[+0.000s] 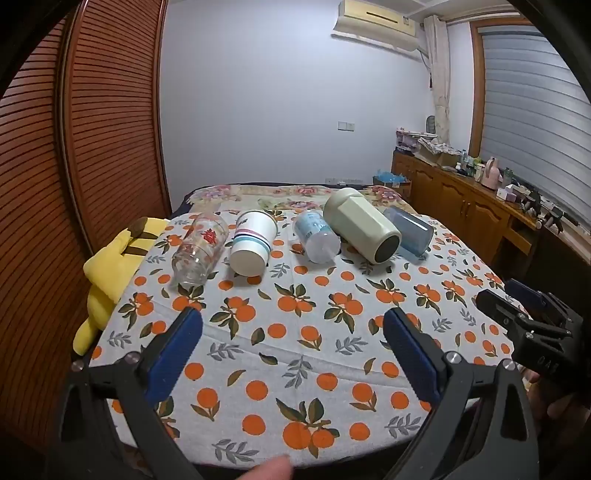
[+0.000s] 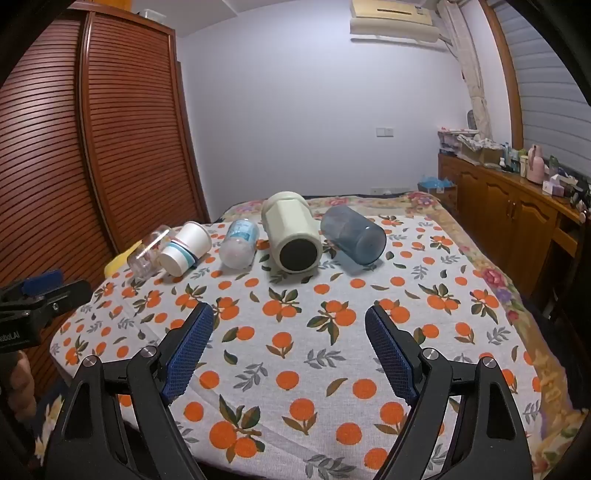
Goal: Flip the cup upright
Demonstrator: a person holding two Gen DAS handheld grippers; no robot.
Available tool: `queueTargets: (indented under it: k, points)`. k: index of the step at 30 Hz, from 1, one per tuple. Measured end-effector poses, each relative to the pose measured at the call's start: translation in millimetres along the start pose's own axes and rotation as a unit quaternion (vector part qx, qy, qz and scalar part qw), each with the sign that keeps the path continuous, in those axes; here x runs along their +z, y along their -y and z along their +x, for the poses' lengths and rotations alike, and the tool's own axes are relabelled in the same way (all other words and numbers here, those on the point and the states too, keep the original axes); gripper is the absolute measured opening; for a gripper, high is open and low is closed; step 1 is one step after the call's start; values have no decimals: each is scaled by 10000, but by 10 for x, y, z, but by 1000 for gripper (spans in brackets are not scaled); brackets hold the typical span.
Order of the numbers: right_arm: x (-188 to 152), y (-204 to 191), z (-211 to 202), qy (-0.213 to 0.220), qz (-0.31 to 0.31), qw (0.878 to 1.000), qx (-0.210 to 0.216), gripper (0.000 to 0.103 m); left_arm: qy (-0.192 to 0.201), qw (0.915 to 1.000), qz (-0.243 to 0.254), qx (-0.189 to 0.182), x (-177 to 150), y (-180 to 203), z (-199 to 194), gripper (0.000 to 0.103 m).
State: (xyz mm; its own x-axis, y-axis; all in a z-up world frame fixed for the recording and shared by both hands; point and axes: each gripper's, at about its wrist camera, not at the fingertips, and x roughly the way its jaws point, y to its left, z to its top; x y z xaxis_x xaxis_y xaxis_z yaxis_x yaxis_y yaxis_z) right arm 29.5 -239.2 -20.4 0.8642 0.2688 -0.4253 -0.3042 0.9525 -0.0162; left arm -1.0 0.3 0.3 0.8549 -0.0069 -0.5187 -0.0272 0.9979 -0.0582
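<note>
Both tools, left (image 1: pixel 291 325) and right (image 2: pixel 290 319), hang wide open, empty. Five cups lie sideways in a row near the bed's (image 2: pixel 461 288) far edge; the paper cup (image 1: pixel 253 242) touches the glass (image 1: pixel 199 249), so grabbing either might roll its neighbour off the soft cover.

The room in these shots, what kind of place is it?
Most likely a home bedroom. A bed with a floral cover fills the middle, a louvered wooden wardrobe stands beside it, and an air conditioner hangs high on the wall. An orange-print cloth with tipped cups lies over the bed.
</note>
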Motion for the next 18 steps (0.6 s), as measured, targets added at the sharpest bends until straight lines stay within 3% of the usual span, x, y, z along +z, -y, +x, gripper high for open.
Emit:
queueTargets:
  k: [18]
  points:
    - [-5, -4, -4, 6, -15, 10000, -7, 86, -71, 10000, 62, -24, -35, 43, 4, 99]
